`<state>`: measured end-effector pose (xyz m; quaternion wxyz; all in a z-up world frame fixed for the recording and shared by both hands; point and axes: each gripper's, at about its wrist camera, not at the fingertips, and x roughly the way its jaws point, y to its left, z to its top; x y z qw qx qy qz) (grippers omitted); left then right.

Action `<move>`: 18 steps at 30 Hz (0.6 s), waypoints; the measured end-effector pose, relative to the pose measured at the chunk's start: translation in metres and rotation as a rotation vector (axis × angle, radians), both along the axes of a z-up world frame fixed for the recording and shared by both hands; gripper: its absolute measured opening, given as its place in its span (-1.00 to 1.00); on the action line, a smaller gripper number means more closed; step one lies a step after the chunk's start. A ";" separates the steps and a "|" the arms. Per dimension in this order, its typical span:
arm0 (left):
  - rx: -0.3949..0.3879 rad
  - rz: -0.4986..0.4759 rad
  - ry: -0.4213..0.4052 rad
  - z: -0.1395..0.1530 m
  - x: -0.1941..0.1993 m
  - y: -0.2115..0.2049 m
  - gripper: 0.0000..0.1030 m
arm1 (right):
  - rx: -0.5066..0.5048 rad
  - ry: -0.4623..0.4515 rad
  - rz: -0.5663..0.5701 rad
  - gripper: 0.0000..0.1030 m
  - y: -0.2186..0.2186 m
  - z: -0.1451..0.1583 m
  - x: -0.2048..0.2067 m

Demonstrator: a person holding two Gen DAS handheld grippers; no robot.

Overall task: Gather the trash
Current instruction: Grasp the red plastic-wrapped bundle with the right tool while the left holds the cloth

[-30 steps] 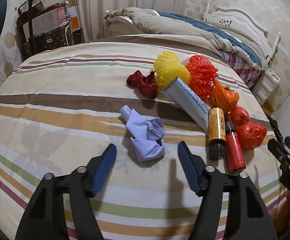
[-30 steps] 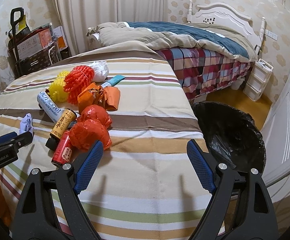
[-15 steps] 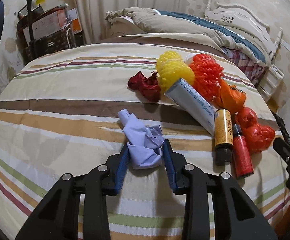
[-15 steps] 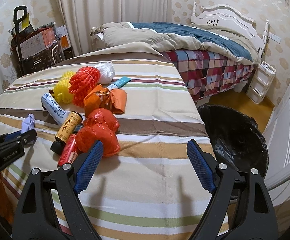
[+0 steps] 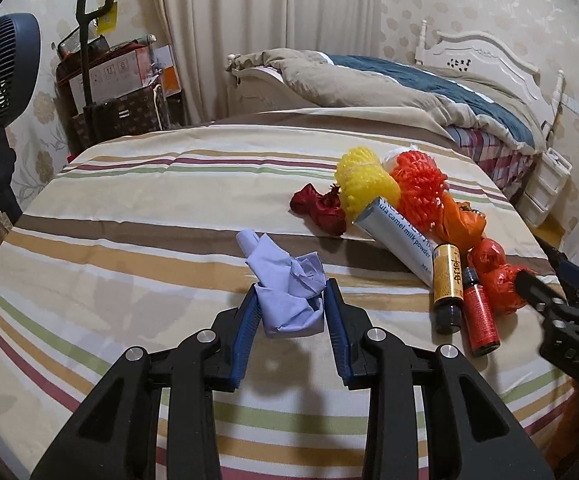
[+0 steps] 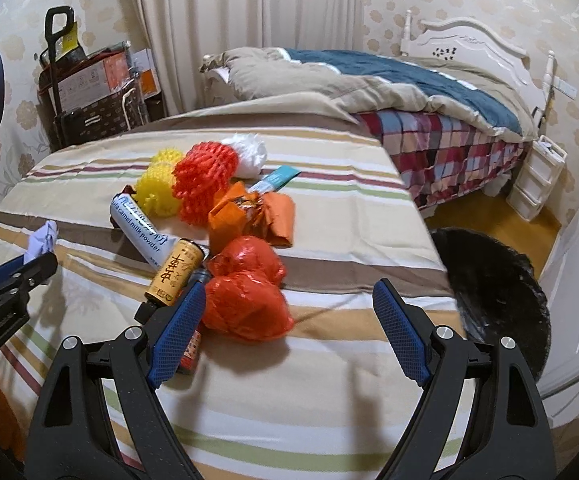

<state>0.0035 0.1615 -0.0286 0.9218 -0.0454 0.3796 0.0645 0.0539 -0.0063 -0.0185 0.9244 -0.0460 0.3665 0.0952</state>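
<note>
The black-lined trash bin (image 6: 493,300) stands beside the striped table (image 5: 129,240), on the side nearer the right gripper (image 6: 289,320), whose jaws gape empty. Across the table from the bin, the left gripper (image 5: 291,316) pinches the one lavender paper wad (image 5: 285,296), its length pointing away; two red bag bundles, two bottles, one tube lie between

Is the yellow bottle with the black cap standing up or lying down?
Lying down: the yellow bottle rests on its side on the striped bedspread, black cap toward the camera.
</note>
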 end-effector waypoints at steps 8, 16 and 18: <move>-0.027 -0.014 0.013 -0.006 -0.002 -0.004 -0.33 | 0.073 0.096 0.056 -0.12 0.006 -0.017 0.010; -0.036 -0.034 -0.003 -0.002 -0.006 -0.014 -0.33 | 0.088 0.086 0.074 -0.23 0.003 -0.014 -0.003; -0.039 -0.044 -0.010 0.000 -0.007 -0.020 -0.33 | 0.089 0.073 0.066 -0.23 -0.003 -0.010 -0.007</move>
